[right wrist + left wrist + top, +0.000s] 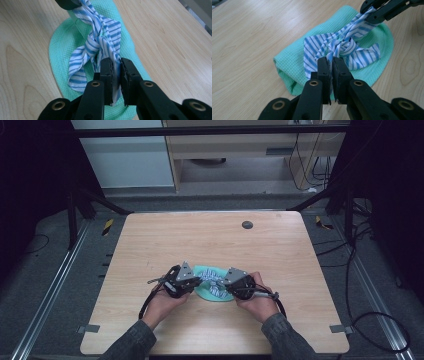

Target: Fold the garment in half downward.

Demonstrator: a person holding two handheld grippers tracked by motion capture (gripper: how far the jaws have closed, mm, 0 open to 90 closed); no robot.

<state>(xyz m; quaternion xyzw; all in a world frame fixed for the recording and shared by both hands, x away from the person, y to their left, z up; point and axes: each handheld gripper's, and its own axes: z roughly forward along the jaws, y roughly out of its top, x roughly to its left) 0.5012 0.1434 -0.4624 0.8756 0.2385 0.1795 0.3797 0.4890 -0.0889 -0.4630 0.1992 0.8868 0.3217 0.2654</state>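
Both pairs of jaws pinch the blue-striped cloth strip [342, 47]: left gripper [331, 61] on one end, right gripper [115, 62] on the other, its knot between them atop a rolled, waffle-textured green towel [294, 62].

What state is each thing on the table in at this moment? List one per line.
Striped cloth strip: knotted over the towel, both ends gripped.
Green towel: folded into a bundle, lying on the table.
Left gripper: shut on one strip end.
Right gripper: shut on the other end.
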